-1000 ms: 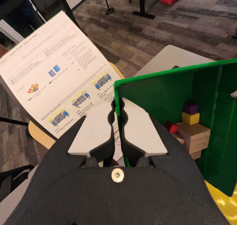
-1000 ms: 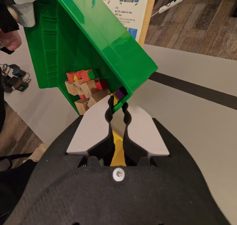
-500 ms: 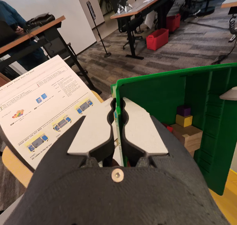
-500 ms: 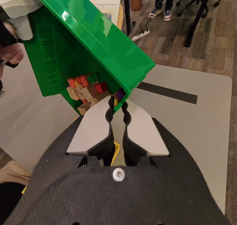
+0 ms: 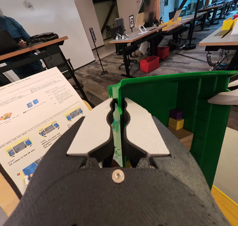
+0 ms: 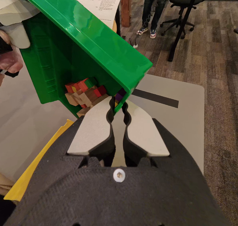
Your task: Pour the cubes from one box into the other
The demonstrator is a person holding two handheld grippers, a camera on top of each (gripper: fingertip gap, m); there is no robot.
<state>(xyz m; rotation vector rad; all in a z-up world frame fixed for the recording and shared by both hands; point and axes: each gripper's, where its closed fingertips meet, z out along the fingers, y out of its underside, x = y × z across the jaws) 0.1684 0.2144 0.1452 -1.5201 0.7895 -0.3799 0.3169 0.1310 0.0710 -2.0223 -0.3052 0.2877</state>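
A green box [image 5: 154,97] is held up and tipped steeply on its side. My left gripper [image 5: 119,103] is shut on one rim of it, and my right gripper [image 6: 117,102] is shut on the opposite rim of the green box [image 6: 83,41]. Coloured and plain wooden cubes [image 6: 87,93] are piled in its low corner; a purple cube [image 5: 175,114] sits on a yellow cube [image 5: 175,123] in the left wrist view. A yellow box [image 6: 30,168] lies below on the table, mostly hidden; its rim also shows in the left wrist view [image 5: 226,204].
A grey table [image 6: 167,116] with a black tape strip [image 6: 154,98] lies under the boxes. A printed instruction sheet [image 5: 32,116] stands on an easel to the left. Desks, chairs, a red bin [image 5: 149,63] and a standing person's legs [image 6: 150,13] are beyond the table.
Both grippers have lifted and tipped the green box further; the views have swung upward from floor to room. The cubes have stayed bunched in the low corner.
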